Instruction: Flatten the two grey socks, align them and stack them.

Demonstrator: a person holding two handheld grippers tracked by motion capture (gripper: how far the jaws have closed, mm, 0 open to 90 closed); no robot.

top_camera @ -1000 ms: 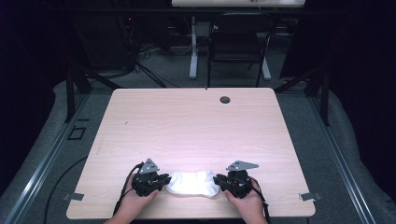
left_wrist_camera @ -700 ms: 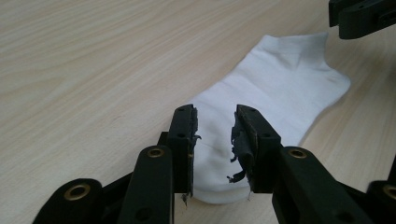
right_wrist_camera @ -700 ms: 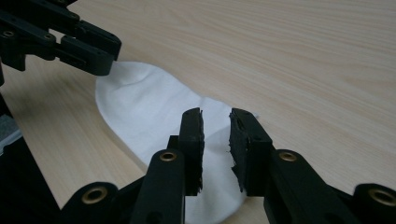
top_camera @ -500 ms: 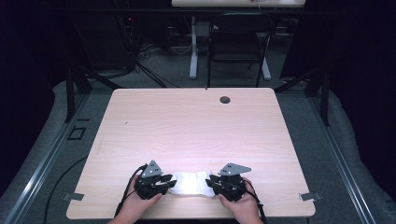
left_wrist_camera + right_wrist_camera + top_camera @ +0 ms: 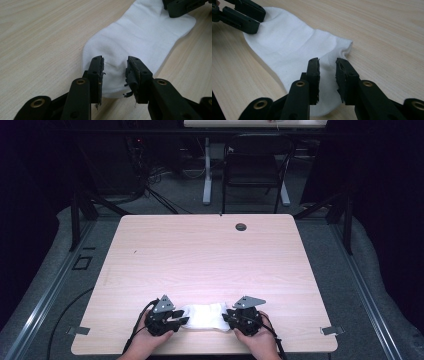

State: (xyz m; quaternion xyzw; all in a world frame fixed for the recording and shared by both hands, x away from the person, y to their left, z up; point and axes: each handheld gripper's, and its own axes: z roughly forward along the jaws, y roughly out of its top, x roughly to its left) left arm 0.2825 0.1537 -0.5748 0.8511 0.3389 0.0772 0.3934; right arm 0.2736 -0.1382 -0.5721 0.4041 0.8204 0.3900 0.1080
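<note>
While you work at the near edge of the table [image 5: 210, 255], your left gripper [image 5: 115, 66] and right gripper [image 5: 327, 66] hang released over opposite ends of the white sock [image 5: 204, 315] lying flat between them. Far off sits a dark grommet [image 5: 241, 227].

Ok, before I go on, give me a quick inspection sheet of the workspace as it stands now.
Surface: light wood table, small dark round fitting near its far edge.
Job's things: white sock lying flat at the near edge.
Clutter: nothing seen.
Grippers: left gripper and right gripper open, one at each end of the sock, fingers astride the cloth.
Cables: one trails from each gripper off the near edge.
Surroundings: dark room, chair beyond the table, floor cables.
</note>
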